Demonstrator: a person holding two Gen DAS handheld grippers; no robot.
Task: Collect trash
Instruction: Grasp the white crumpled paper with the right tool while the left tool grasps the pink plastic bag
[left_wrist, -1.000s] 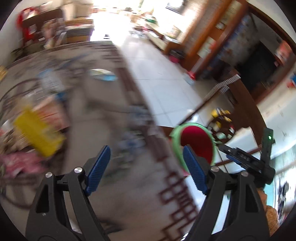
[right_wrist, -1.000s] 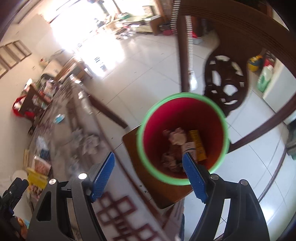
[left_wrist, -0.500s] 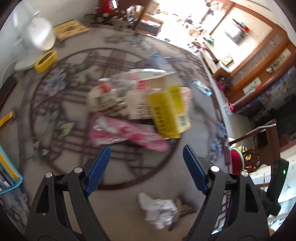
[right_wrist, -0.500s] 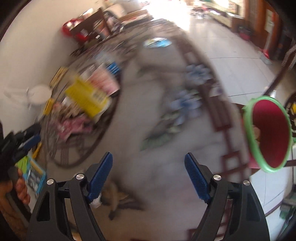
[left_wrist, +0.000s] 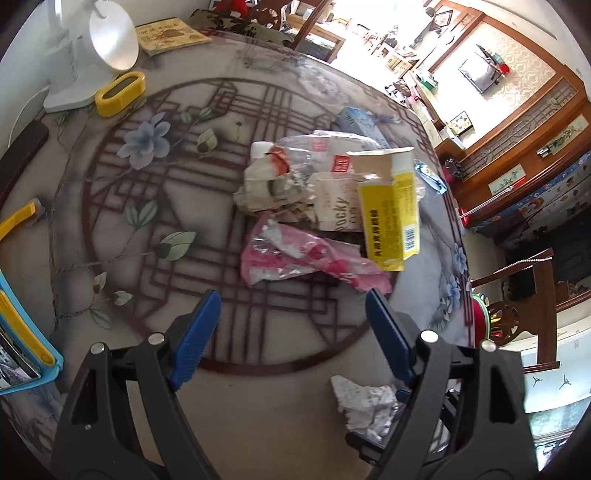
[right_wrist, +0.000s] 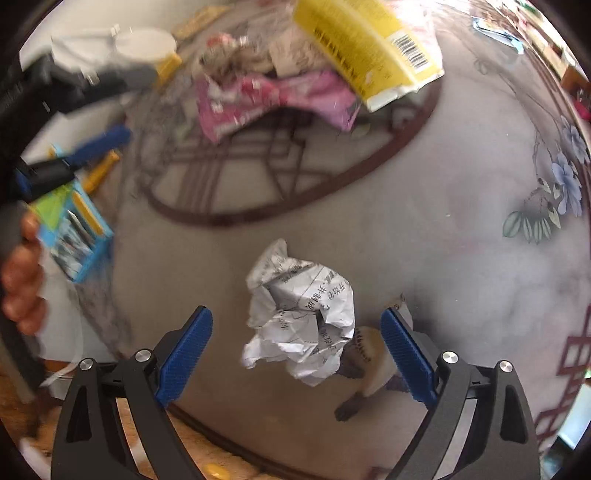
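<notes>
Swinging back from the red bin, both tools now face the table (left_wrist: 258, 387) again, where a second ago the right tool looked straight down into the bin with scraps already in it. That turn reads as one drop finished and the next pick beginning.

The right tool (right_wrist: 295, 354) has its blue pads wide apart and empty, and the crumpled paper ball (right_wrist: 301, 314) sits on the table directly ahead, between the two pads and just short of them. A brownish scrap (right_wrist: 369, 365) lies touching the ball on the side of the right pad; what it is cannot be told.

The left tool (left_wrist: 293, 332) is likewise spread apart and holds nothing. Ahead of it lies the main heap: a pink wrapper (left_wrist: 310, 258) nearest, a yellow carton (left_wrist: 391, 218) leaning ahead and to the right, crumpled paper and plastic (left_wrist: 280, 184) behind them. The bin (left_wrist: 480, 317) shows only as a red and green sliver far to the right, past the table edge.

The paper ball looks like the next item, and much trash remains.
</notes>
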